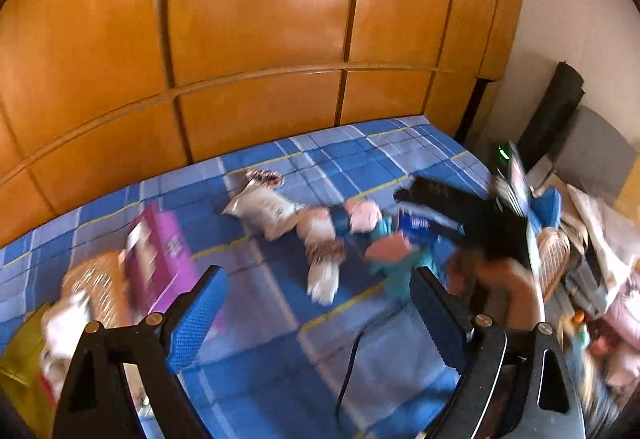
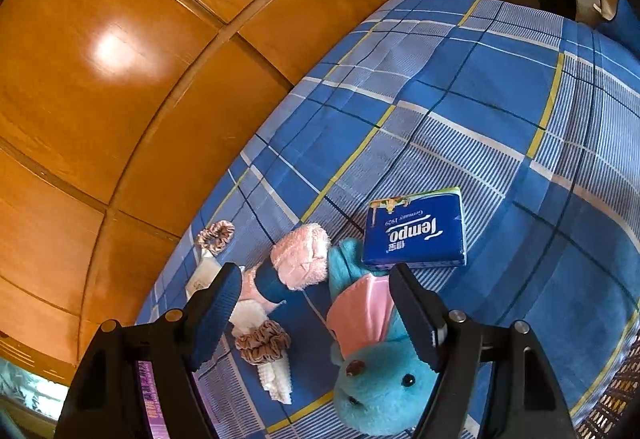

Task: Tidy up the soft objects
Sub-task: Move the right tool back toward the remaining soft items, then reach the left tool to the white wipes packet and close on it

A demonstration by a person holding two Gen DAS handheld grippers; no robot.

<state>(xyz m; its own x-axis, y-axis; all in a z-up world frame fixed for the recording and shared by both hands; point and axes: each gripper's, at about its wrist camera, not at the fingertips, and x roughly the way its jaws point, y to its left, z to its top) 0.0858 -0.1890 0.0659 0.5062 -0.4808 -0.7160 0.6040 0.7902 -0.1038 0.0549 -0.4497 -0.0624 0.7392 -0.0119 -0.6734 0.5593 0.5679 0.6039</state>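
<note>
My right gripper [image 2: 318,313] is open above a teal plush toy [image 2: 376,375] in a pink dress that lies on the blue checked bedsheet [image 2: 500,119]. Its right finger overlaps the toy's dress and the left finger stands well apart from it. Around the toy lie a pink fluffy item [image 2: 300,255], a brown scrunchie [image 2: 262,345], a white knitted piece [image 2: 276,379], a second scrunchie [image 2: 216,235] and a blue tissue pack [image 2: 416,231]. In the blurred left wrist view my left gripper [image 1: 320,315] is open over bare sheet, short of the teal plush toy [image 1: 392,271].
A purple box [image 1: 160,255] and a wicker basket [image 1: 100,291] sit at the left of the bed. A white packet [image 1: 268,211] lies mid-bed. Orange wooden panels [image 1: 260,19] back the bed. Clutter and bags [image 1: 600,259] pile up at the right. A hand [image 1: 504,279] holds the right gripper.
</note>
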